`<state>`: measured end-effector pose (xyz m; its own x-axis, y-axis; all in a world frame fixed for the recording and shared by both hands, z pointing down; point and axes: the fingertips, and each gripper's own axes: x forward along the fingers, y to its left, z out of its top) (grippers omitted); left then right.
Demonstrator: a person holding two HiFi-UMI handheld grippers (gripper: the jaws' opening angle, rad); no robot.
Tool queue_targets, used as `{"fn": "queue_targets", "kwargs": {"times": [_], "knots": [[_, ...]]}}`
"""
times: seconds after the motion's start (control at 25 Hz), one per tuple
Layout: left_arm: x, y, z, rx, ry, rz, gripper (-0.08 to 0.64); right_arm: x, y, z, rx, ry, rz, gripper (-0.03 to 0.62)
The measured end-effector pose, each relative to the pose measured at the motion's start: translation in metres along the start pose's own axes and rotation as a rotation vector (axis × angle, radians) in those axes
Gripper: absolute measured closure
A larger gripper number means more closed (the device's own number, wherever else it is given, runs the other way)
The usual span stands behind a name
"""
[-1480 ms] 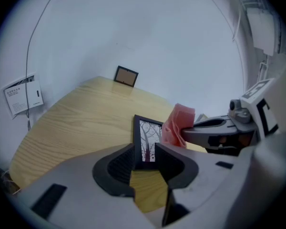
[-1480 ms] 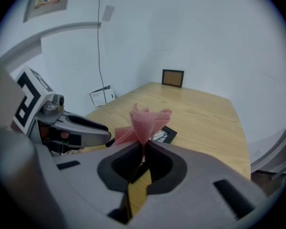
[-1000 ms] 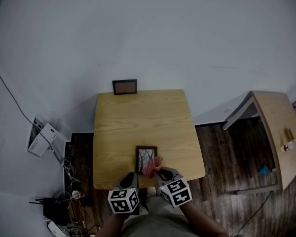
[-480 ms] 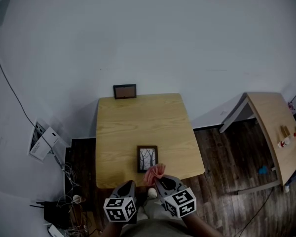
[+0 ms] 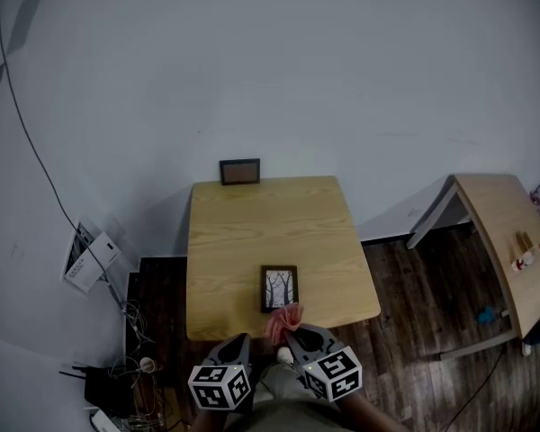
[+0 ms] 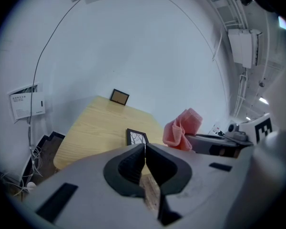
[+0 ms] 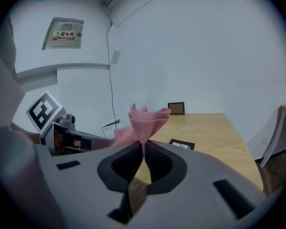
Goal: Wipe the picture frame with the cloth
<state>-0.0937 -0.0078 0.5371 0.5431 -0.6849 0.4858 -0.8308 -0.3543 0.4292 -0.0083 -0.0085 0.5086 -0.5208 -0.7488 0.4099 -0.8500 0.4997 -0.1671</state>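
A small dark picture frame (image 5: pixel 279 288) with a tree print lies flat near the front edge of the wooden table (image 5: pixel 252 232). It also shows in the left gripper view (image 6: pixel 137 137) and the right gripper view (image 7: pixel 181 144). My right gripper (image 5: pixel 291 331) (image 7: pixel 143 147) is shut on a bunched pink cloth (image 5: pixel 284 320) (image 7: pixel 144 120), held just off the table's front edge, short of the frame. Beside it my left gripper (image 5: pixel 243 338) (image 6: pixel 144 147) has just been closing and is now shut with nothing between its pads. The cloth (image 6: pixel 182 128) hangs to its right.
A second dark frame (image 5: pixel 240 171) stands upright at the table's far edge against the white wall. Another wooden table (image 5: pixel 504 232) with small items stands to the right. On the dark floor to the left are a white box (image 5: pixel 90 259) and cables.
Both grippers have drawn back from the frame toward the person and now sit past the table's front edge. The cloth came off the frame with the right gripper. The frame stays flat.
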Motion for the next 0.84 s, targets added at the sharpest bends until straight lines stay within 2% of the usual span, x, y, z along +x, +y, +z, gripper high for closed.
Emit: {"fn": "queue_targets", "kwargs": {"times": [0.84], "knots": [[0.011,0.013,0.007,0.005,0.005,0.005,0.554,0.007,-0.004,0.014,0.02,-0.013,0.014,0.58]]}}
